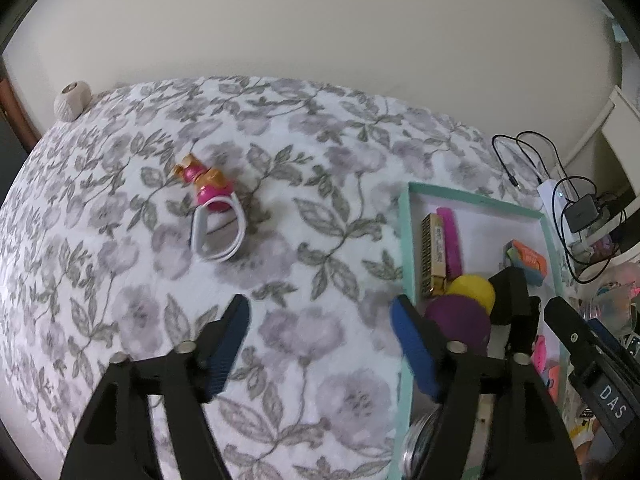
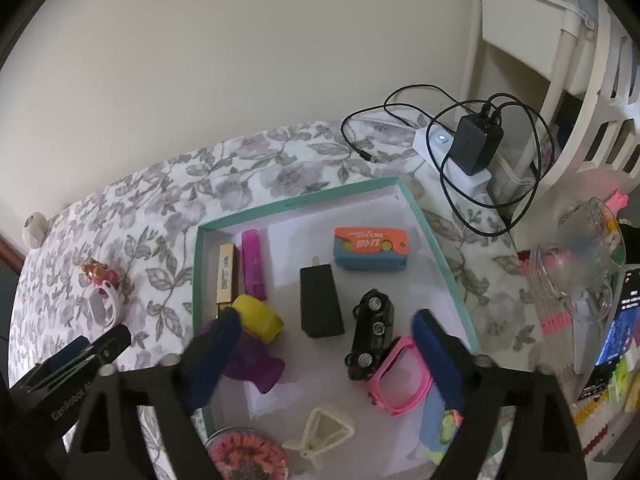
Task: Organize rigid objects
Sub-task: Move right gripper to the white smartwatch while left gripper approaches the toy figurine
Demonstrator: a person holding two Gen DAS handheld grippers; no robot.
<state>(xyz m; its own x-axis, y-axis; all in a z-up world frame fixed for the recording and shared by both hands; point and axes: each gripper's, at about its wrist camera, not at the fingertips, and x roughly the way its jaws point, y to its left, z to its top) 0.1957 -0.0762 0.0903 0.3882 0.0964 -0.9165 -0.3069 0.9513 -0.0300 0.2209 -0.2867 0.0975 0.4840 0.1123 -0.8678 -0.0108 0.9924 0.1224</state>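
A teal-rimmed tray (image 2: 436, 240) lies on the floral cloth (image 1: 320, 152). Inside it are a black toy car (image 2: 372, 332), a black block (image 2: 320, 300), an orange and blue box (image 2: 370, 250), pink glasses (image 2: 400, 380), a yellow and purple toy (image 2: 256, 336), a magenta bar (image 2: 253, 264) and a gold bar (image 2: 226, 276). My right gripper (image 2: 326, 320) hangs open over the tray, holding nothing. My left gripper (image 1: 320, 312) is open above the cloth, just left of the tray rim (image 1: 404, 240). A pink and gold figure on a white band (image 1: 212, 208) lies on the cloth beyond it.
A white power strip with a black charger (image 2: 474, 144) and looping cables sits behind the tray. Right of it are a white rack (image 2: 580, 80), clear jars (image 2: 576, 264) and bright clutter. A pale ball (image 1: 71, 101) rests at the cloth's far left corner, by the wall.
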